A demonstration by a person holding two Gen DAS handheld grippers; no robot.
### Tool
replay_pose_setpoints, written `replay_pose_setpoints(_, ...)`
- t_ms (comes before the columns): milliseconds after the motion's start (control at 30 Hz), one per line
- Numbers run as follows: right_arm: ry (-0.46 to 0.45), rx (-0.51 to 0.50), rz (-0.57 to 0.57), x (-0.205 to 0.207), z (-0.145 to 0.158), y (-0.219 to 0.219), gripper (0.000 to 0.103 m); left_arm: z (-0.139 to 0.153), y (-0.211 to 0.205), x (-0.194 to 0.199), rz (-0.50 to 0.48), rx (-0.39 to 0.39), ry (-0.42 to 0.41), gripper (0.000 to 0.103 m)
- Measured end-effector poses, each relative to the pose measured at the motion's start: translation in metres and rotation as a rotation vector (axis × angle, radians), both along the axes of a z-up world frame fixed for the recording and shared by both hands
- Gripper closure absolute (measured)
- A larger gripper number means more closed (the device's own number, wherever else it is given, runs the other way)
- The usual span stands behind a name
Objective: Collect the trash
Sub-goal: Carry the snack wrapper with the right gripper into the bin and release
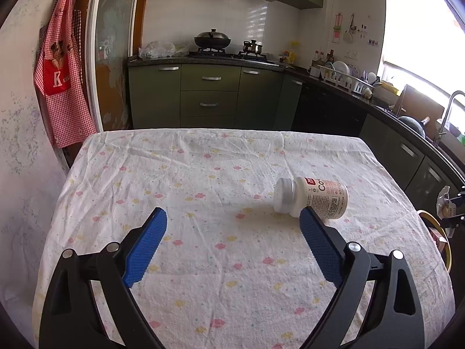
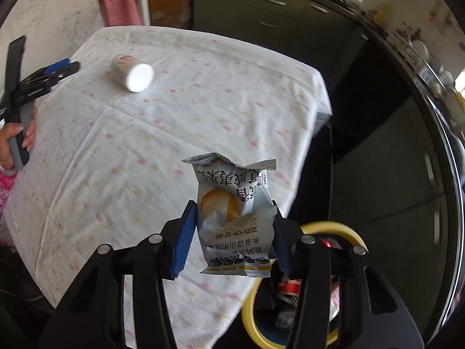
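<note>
Right gripper [image 2: 232, 221] clamps snack wrapper [image 2: 235, 218] above bin [image 2: 334, 228]; left gripper [image 1: 232, 218] spread wide, empty; bottle [image 1: 312, 197] lying on tablecloth [image 1: 203, 174]

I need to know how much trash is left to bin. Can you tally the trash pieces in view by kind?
White pill bottle, lying on its side on the tablecloth: 1
Snack wrapper, clamped in the right gripper near the yellow-rimmed bin: 1
Total: 2
</note>
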State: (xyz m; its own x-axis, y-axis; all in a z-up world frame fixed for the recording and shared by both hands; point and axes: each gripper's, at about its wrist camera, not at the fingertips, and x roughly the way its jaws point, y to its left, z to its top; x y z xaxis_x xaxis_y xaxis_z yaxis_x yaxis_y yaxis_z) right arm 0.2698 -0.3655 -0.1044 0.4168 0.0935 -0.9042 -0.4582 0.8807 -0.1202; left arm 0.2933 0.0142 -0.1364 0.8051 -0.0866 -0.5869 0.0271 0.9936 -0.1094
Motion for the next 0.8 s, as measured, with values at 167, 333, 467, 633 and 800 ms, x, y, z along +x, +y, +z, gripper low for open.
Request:
replay_pose_setpoints(167, 0.065, -0.04, -0.221, 0.013, -0.023, -0.08, 0.055, -0.001, -0.001, 0.0, -0.004, 0.005, 0.003, 0.012)
replay_pose_setpoints(333, 0.139, -0.055, -0.363, 0.029, -0.05, -0.124, 0.055, 0.0, -0.001, 0.0, -0.006, 0.007, 0.0, 0.012)
replay_pose_setpoints(467, 0.131, -0.045, -0.444, 0.04, -0.062, -0.147, 0.031, 0.0, -0.003, -0.001, -0.012, 0.011, -0.001, 0.012)
replay_pose_setpoints(633, 0.076, 0.016, -0.578, 0.025, -0.053, -0.164, 0.029, 0.0, -0.006, -0.001, -0.02, 0.017, -0.003, 0.012)
replay_pose_setpoints(800, -0.025, 0.205, -0.524, -0.032, -0.032, -0.123, 0.027, 0.0, -0.006, -0.001, -0.026, 0.014, 0.0, 0.012)
